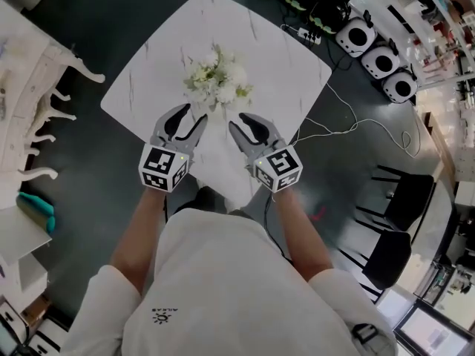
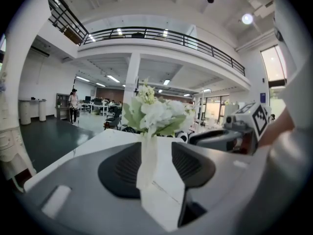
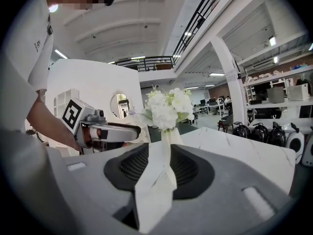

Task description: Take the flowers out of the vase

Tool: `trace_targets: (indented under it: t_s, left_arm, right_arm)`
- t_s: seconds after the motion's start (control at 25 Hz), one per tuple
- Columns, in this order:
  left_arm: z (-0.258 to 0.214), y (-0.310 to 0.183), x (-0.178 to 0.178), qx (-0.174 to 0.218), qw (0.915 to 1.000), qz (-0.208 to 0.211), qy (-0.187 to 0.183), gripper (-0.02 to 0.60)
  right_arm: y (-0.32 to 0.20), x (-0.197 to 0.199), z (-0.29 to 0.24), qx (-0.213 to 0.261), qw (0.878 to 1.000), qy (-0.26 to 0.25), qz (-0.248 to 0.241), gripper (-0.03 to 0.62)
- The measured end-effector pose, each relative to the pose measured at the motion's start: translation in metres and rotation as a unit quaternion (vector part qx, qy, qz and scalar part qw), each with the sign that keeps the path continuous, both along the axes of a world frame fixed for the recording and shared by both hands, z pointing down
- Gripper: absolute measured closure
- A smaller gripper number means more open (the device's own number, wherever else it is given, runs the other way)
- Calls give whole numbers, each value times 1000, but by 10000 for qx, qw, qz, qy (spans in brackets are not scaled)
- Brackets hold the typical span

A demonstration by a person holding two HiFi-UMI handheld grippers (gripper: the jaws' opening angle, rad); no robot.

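A bunch of white and pale green flowers stands at the middle of the white marble table. Its narrow pale vase shows in the gripper views and is hidden under the blooms in the head view. My left gripper hovers over the table's near corner, just short of the flowers on their left, open and empty. My right gripper is level with it on the flowers' right, its jaws also apart with nothing between them. Each gripper view looks through its own jaws at the flowers a short way ahead.
White carved furniture stands at the left. Two black chairs stand at the right on the dark floor. A white cable runs from a power strip past a row of black and white machines.
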State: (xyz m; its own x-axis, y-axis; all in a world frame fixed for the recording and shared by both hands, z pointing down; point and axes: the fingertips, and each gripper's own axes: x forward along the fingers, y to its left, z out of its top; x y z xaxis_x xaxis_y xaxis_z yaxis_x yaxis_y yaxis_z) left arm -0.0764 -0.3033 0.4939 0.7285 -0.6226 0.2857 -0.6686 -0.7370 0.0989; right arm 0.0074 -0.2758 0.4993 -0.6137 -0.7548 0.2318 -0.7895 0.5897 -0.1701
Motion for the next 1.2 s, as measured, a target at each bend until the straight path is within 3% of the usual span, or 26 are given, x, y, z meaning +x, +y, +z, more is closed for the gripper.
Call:
trace_targets:
  t_s: [0.12, 0.28, 0.6, 0.84, 1.2]
  left_arm:
    - [0, -3, -1, -17, 10000, 23, -8, 423]
    - [-1, -1, -6, -48, 10000, 30, -42, 423]
    - [-1, -1, -14, -84, 9999, -24, -65, 423]
    - [2, 3, -21, -122, 9997, -102, -159, 423]
    - [10, 8, -36, -234, 9987, -281, -369, 423]
  right_arm:
    - [-15, -3, 2, 56, 10000, -32, 33, 390]
    - [-31, -7, 3, 132, 9998, -134, 85, 351]
    - [-45, -9, -5, 242, 9988, -412, -68, 198]
    - [-59, -10, 1, 523, 9985, -154, -66, 158]
    - [-81, -23, 0, 1036, 9944, 68, -220, 157]
